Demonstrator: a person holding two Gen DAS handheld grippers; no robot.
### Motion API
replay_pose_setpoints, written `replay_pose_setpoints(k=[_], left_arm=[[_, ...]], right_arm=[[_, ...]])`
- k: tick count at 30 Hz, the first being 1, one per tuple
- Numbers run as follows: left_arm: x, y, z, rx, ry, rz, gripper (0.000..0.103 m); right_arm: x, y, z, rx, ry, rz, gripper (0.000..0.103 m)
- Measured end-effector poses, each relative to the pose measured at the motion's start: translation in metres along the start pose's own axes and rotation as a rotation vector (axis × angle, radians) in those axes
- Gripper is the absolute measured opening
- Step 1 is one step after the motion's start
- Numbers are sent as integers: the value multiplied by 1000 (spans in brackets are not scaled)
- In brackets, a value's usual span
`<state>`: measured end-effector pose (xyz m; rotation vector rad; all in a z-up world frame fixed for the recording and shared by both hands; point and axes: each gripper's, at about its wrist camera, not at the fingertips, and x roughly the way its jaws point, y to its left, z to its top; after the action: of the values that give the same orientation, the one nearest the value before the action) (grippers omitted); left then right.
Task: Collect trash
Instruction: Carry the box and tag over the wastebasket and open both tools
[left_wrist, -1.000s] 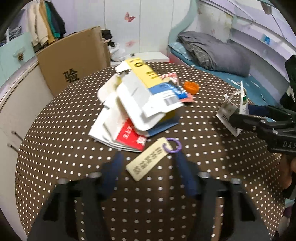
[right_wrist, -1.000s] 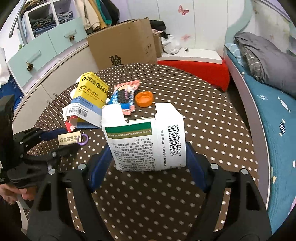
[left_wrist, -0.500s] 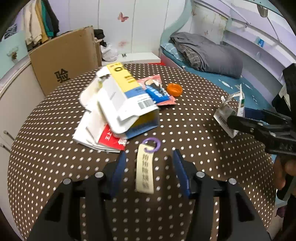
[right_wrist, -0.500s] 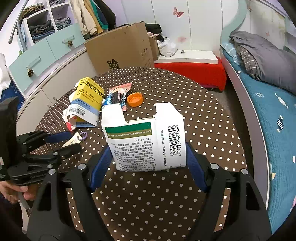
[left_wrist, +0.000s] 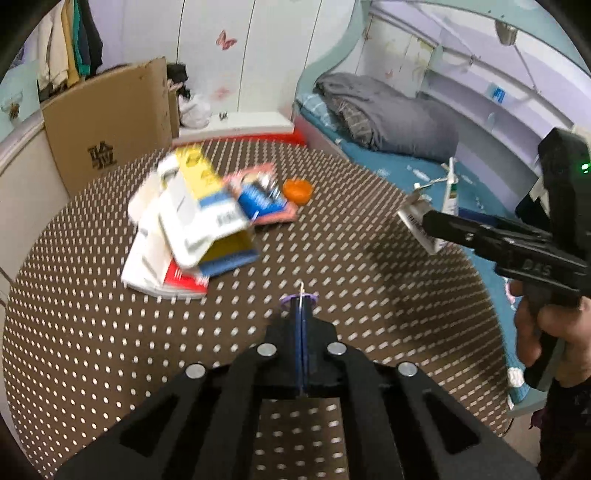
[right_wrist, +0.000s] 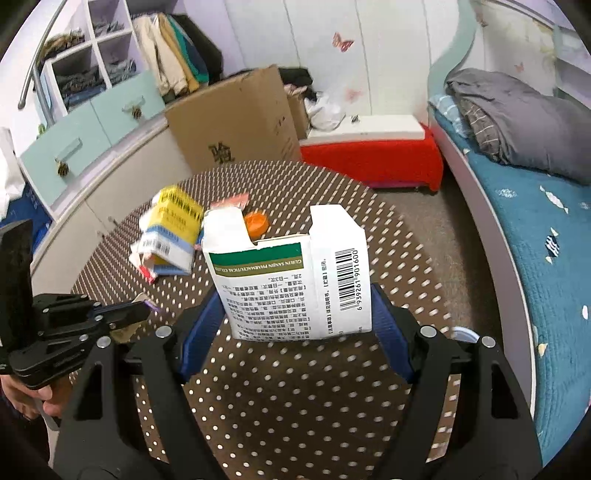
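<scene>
My left gripper (left_wrist: 301, 306) is shut on a thin beige tag with a purple ring (left_wrist: 298, 297), seen edge-on, and holds it above the brown dotted table (left_wrist: 351, 258); it also shows in the right wrist view (right_wrist: 142, 308). My right gripper (right_wrist: 295, 295) is shut on an opened white medicine box (right_wrist: 291, 273) with a green band and barcode, held above the table; this box also shows at the right of the left wrist view (left_wrist: 421, 221). On the table lie a pile of flattened yellow, white and red boxes (left_wrist: 188, 225), a snack wrapper (left_wrist: 262, 199) and an orange cap (left_wrist: 297, 191).
A large cardboard box (right_wrist: 236, 122) stands behind the table beside cabinets (right_wrist: 88, 125). A bed with a grey blanket (right_wrist: 517, 122) runs along the right. A red-skirted low platform (right_wrist: 373, 155) sits beyond the table's far edge.
My left gripper has closed on the tag and lifted it off the table. Both grippers have risen and pulled back, so the pile looks farther away. The right gripper still holds the white box.
</scene>
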<state>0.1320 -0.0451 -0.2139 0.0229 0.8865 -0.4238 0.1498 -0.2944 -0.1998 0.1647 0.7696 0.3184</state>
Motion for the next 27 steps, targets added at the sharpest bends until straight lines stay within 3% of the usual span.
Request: replay_pose_setpoints(k=[8,15,20,27], left_arm=[[-24,-55,52,61,-122,-40,0],[-14,-112,107,142,-175,-92,0],[6,-156,128,173,-171,-134,0],[49,-204,138,216,-119,-171,0]], right_arm=[[-57,-42,24,47,-127,-50,75],[-108,-117,32,172,-223,-144,75],[-106,-178,15,296,-187,-193,75],[-42,-256,-31,471,-33,-201,76]])
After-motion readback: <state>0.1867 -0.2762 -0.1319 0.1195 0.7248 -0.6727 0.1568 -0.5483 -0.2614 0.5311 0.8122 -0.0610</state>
